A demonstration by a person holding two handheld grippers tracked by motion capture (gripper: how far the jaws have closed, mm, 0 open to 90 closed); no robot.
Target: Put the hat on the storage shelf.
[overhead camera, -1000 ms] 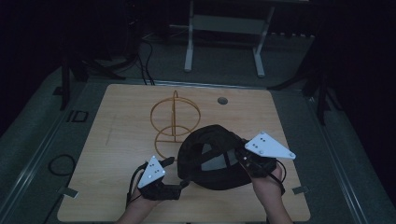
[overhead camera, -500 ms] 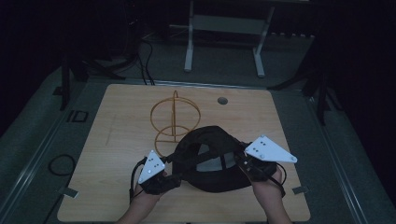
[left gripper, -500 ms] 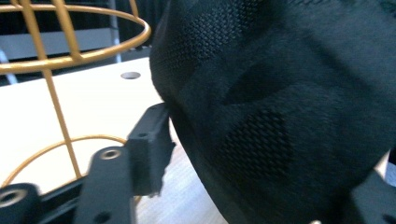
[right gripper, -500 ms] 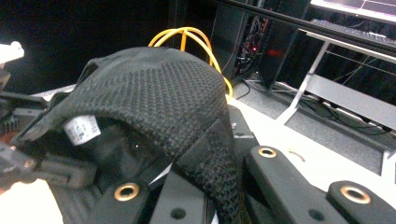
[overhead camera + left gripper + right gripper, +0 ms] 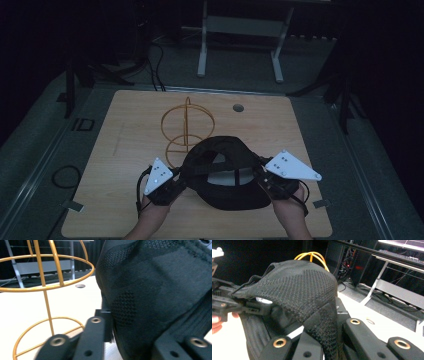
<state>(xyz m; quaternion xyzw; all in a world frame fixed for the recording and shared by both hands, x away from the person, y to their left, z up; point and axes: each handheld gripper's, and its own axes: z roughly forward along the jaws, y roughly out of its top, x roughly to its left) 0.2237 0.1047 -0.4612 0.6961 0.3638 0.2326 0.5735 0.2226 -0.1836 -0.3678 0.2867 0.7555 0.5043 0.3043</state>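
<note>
Wooden table [image 5: 130,150] stands on grey floor [image 5: 45,145] in dark room.

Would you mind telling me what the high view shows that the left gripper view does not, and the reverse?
High view alone: the person's hands, both grey plates, and the whole wooden table. Left gripper view alone: the left tool close up, its jaws closed on the cap's knitted edge. Shared: the black cap and the gold wire stand.
</note>
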